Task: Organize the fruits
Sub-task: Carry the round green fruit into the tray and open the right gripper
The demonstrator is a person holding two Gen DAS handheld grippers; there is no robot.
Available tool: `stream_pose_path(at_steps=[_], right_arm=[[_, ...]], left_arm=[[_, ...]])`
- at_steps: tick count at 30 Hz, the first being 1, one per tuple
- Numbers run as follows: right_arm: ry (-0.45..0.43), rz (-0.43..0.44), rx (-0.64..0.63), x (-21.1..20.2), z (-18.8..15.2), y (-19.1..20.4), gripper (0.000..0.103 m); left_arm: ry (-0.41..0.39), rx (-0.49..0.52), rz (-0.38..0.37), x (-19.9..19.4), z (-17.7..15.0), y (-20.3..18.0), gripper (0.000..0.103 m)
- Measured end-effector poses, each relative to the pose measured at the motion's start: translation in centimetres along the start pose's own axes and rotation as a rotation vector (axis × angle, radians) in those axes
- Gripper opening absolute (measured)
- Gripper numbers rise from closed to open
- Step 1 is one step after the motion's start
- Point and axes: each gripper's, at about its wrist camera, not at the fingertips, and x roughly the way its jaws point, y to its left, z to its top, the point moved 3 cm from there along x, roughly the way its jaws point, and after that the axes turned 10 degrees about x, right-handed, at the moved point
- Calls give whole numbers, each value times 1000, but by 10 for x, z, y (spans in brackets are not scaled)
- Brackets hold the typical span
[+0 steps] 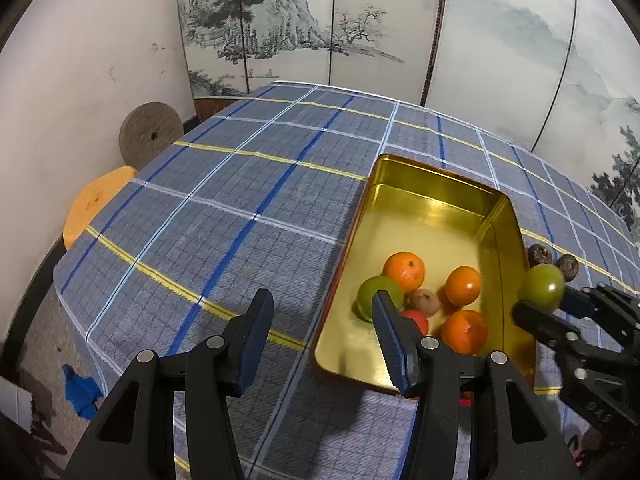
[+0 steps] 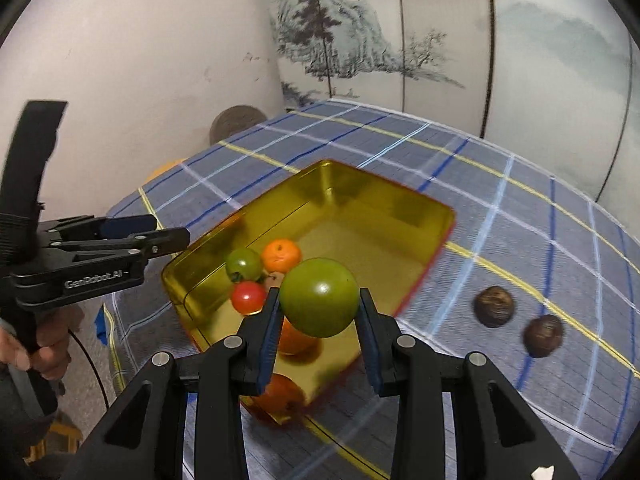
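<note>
shiny gold tin [image 1: 496, 216] holds oranges [image 1: 404, 271], green tomato [image 1: 370, 294], red tomato [image 2: 248, 297]; right claw [image 2: 320, 320] clamps smooth green tomato [image 2: 319, 297]; left claw [image 1: 320, 340] part open, empty.

The right claw [image 2: 319, 322] and its green tomato [image 2: 319, 297] are hiding most of two oranges [image 2: 294, 340]; the gold tin's [image 2: 404, 200] far rim is blurring.

A glossy gold metal tin [image 1: 496, 216] sits on matt checked woven cloth [image 1: 240, 208].
</note>
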Motion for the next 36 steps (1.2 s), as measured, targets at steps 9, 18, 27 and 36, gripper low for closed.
stream_pose_path(at_steps=[9,18,27,36], right_arm=[[48,-15,-28,36,-2,14,33],[71,-29,-34,52,-2,15,34],[75,-34,-37,57,-3,17,35],[70,-31,-45,54,-2,21,36]], left_arm=[[14,-24,13,3,-6,16,53],[27,-29,10,8,-10,21,53],[30,-18,-5,8,-11,18,53],[27,-10,-7,6,-11,16,53]])
